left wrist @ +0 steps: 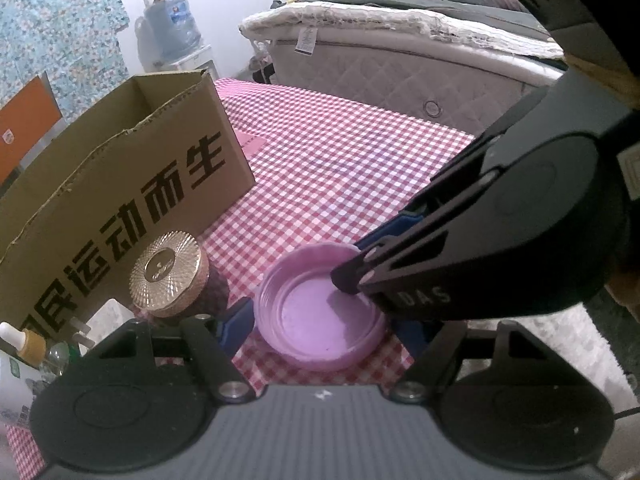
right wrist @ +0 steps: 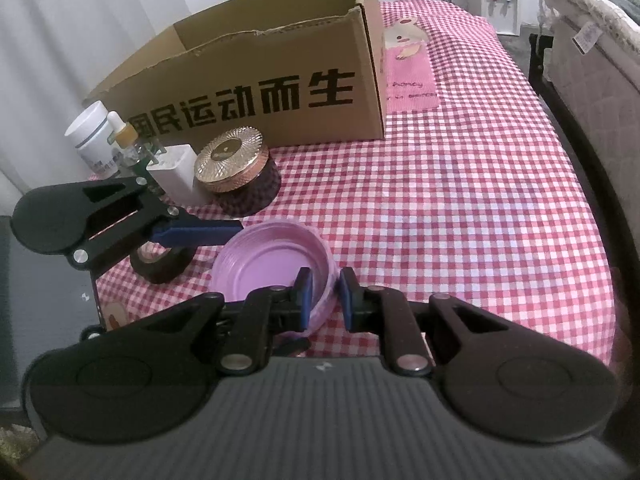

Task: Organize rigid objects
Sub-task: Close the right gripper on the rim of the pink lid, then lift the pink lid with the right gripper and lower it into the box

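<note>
The right gripper (right wrist: 323,294) is straddling the pink lid's (right wrist: 272,264) near rim, not yet pinching; the left gripper (left wrist: 320,320) is flanking it, spread

A red and white checked tablecloth (right wrist: 460,200) covers the table, and a pink printed patch (right wrist: 408,76) with a cartoon figure is on the cloth just beside the box. Beyond the table stands a bed with a grey quilted mattress (left wrist: 400,76) and a white frilled cover on top. A water dispenser with a blue bottle (left wrist: 174,20) stands at the white wall, near a floral curtain (left wrist: 52,24).
</note>
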